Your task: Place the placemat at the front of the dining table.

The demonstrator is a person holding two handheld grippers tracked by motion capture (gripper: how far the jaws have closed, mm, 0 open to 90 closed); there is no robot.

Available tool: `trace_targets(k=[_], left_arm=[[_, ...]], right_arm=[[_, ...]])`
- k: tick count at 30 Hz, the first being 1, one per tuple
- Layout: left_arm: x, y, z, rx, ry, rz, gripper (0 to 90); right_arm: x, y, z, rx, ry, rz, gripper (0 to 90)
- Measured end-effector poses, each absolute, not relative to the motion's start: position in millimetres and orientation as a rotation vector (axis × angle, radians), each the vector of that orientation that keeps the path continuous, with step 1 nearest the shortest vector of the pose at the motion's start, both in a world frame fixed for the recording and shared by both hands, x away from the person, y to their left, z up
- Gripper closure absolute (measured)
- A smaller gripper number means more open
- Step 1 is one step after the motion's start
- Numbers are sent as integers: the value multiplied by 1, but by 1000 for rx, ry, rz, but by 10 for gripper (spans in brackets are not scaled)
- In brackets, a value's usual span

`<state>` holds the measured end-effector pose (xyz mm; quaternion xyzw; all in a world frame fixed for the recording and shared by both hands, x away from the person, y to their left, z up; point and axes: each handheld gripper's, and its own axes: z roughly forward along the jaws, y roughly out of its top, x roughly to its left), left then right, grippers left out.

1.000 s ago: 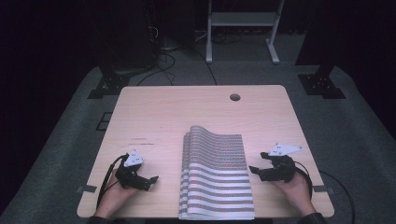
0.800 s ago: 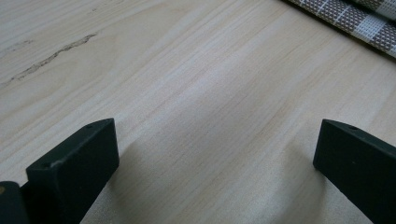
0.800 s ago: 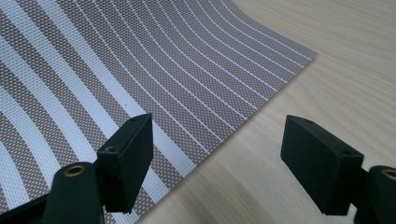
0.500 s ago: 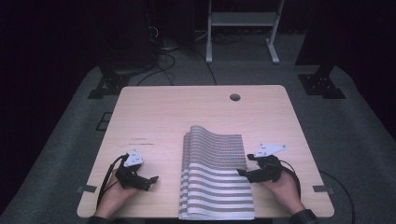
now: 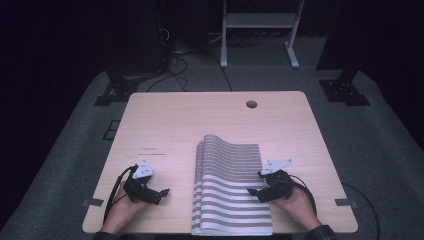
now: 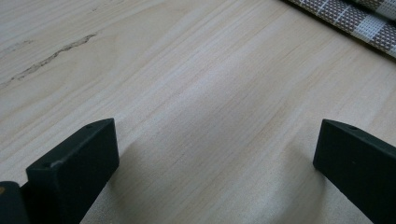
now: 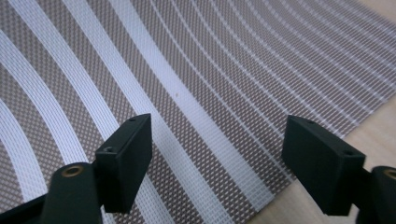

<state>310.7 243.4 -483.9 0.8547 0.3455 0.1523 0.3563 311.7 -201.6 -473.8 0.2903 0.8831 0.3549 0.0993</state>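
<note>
Striped woven mat (image 5: pixel 232 187): flat on wooden table (image 5: pixel 200 120), stacked in layers, near edge overhanging table front; far edge short of cable hole (image 5: pixel 251 104).

Right gripper (image 5: pixel 256 189): over right edge of mat, jaws spread wide, just opened further, nothing clamped; in right gripper view, mat weave (image 7: pixel 187 93) beneath both jaws.

Left gripper (image 5: pixel 162 193): left of mat, well apart from it, jaws wide open over bare table, empty.

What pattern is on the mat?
The mat has brown and white woven stripes, clearest in the right gripper view.
</note>
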Motion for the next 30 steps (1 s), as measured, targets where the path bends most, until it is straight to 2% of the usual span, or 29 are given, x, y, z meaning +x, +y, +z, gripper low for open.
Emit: trace_targets(k=[5, 15, 16, 17, 18, 19, 20, 21, 22, 23, 25, 30], left_arm=[[310, 243, -484, 2209, 888, 389, 0], [310, 243, -484, 2211, 886, 389, 0], [310, 243, -484, 2211, 886, 389, 0], [310, 243, -484, 2211, 886, 389, 0], [310, 243, -484, 2211, 885, 389, 0], [310, 243, -484, 2211, 885, 389, 0], [310, 243, -484, 2212, 885, 389, 0], [310, 244, -484, 2212, 885, 389, 0], [310, 243, -484, 2212, 885, 389, 0], [310, 243, -484, 2212, 885, 389, 0], [310, 244, -484, 2212, 885, 388, 0], [310, 243, -484, 2212, 885, 388, 0]], right_arm=[[309, -200, -476, 826, 2594, 1049, 196], [306, -200, -475, 844, 2587, 1042, 259], [306, -200, -475, 839, 2587, 1045, 313], [305, -201, -474, 834, 2583, 1052, 416], [305, -202, -473, 832, 2581, 1056, 459], [305, -202, -473, 832, 2581, 1056, 459], [304, -203, -472, 827, 2584, 1061, 531], [304, -203, -472, 829, 2587, 1064, 555], [303, -202, -472, 828, 2588, 1068, 640], [303, -202, -472, 828, 2588, 1068, 640], [302, -201, -471, 845, 2581, 1066, 807], [305, -202, -470, 902, 2581, 1082, 836]])
